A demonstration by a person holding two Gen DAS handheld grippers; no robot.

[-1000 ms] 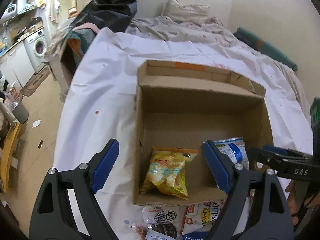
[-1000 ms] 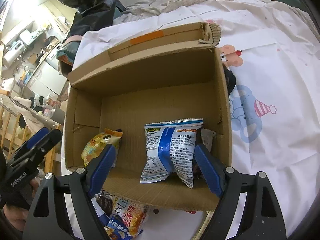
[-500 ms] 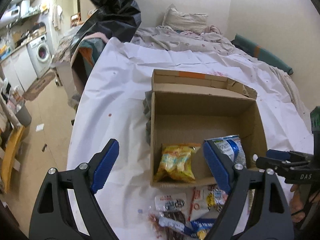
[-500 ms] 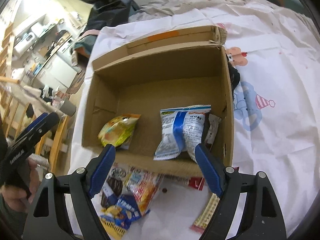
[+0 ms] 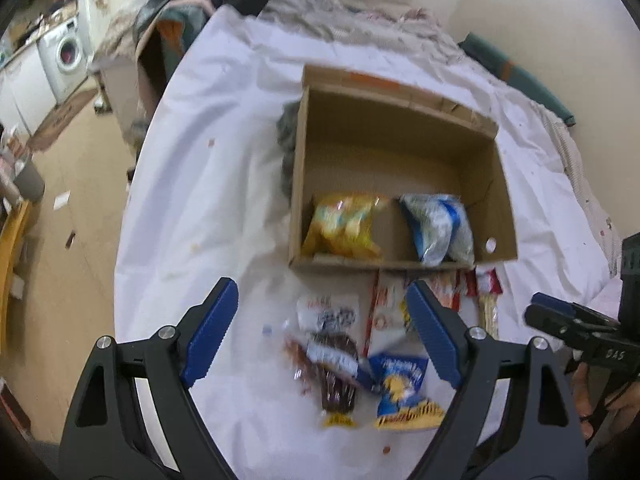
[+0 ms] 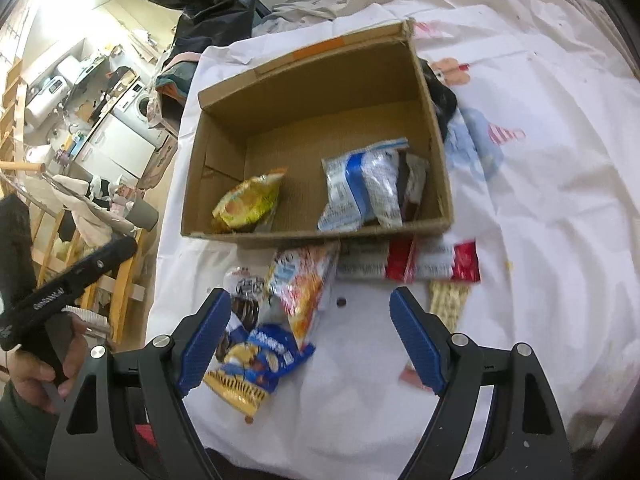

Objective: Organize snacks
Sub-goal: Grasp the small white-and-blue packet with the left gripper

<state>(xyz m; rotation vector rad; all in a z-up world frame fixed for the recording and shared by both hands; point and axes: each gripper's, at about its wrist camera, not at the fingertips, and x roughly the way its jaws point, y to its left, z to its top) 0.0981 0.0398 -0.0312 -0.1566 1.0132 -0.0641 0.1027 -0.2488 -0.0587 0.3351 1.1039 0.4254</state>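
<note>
White cloth-covered tabletop (image 5: 208, 184). Open brown cardboard box (image 5: 496, 184) sits on it. Just before the box's near wall, loose packets lie on the cloth: blue-and-yellow snack bag (image 6: 256, 364), dark brown wrapped snack (image 5: 336, 376), red-and-white packet (image 6: 432, 264).

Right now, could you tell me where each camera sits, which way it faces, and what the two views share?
Left wrist: on the left claw, looking down past open blue pads at the cardboard box and loose snacks; the right claw shows at right.
Right wrist: on the right claw, looking down at the box from its right; the left claw and hand show at left.
Shared: box, yellow bag, blue-white bag, white sheet.
</note>
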